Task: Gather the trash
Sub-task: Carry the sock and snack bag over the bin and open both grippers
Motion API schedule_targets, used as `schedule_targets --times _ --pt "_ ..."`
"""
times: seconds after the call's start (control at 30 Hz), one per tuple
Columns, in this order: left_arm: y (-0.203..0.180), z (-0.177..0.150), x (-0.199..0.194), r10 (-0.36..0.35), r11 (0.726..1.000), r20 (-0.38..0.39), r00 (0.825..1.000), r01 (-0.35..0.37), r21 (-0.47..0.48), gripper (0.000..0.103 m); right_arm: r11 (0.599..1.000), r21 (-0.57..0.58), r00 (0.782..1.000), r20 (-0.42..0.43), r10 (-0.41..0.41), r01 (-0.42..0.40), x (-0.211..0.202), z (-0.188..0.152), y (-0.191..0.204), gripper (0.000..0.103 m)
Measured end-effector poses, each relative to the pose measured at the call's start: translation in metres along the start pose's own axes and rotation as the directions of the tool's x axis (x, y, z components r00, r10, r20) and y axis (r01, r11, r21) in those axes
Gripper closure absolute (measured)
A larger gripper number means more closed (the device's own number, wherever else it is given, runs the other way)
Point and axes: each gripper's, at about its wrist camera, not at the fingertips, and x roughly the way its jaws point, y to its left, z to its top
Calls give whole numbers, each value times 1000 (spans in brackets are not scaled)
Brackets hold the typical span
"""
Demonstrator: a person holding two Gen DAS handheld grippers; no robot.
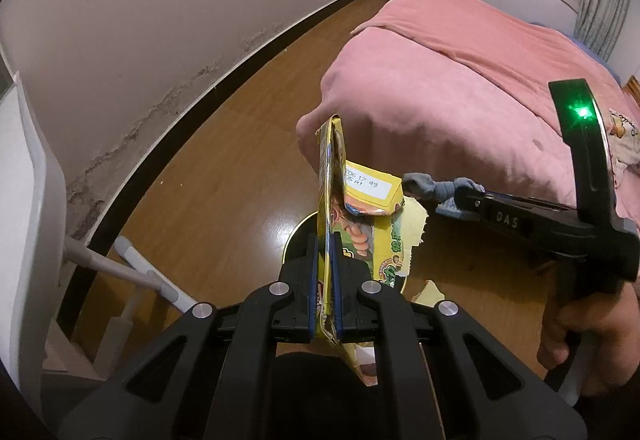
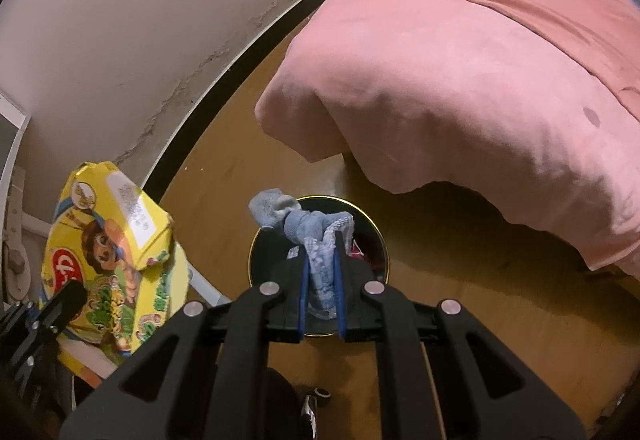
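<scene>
Left wrist view: the left gripper [image 1: 324, 272] is clamped on a flattened yellow snack package [image 1: 334, 199], which stands on edge between its blue pads [image 1: 313, 280] and rises above them. Behind the package, a round black bin [image 1: 298, 236] sits on the wooden floor [image 1: 224, 175], mostly hidden. The right gripper [image 1: 412, 185] enters from the right side, held by a hand [image 1: 576, 336], with a knotted blue-grey cloth [image 1: 440, 189] pinched at its tip, just beside the package. A bed under a pink blanket [image 1: 448, 87] fills the upper right. Right wrist view: the right gripper [image 2: 322, 280] has its jaws closed on the blue-grey cloth [image 2: 308, 228], which bunches up above the pads directly over the opening of the bin [image 2: 370, 215]. The yellow package [image 2: 116, 252] appears at the left, gripped by the left gripper [image 2: 66, 300], beside the bin rather than over it. The pink blanket [image 2: 460, 79] overhangs the floor [image 2: 460, 280] behind the bin.
</scene>
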Motion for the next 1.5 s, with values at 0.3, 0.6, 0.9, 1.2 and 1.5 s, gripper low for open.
schedule_targets --times 0.3,0.6,0.9,1.2,1.5 --pt "2 -14 -16 11 1000 -4 1000 -11 -18 98 999 7 999 2 32 -32 2 5 7 50" --pt "-7 -9 -5 9 1000 -23 1000 -9 -21 98 999 39 997 74 20 -23 -13 10 4 37" --pt "-27 1 16 -63 998 -41 997 63 -6 97 991 131 991 136 -5 -13 -29 17 -16 37" --pt "-44 14 19 -74 997 -15 997 74 38 53 985 168 988 156 -2 -25 -33 21 -27 37" --pt "-28 6 -41 -19 999 75 997 16 40 12 994 111 983 183 -22 2 -45 16 -14 21"
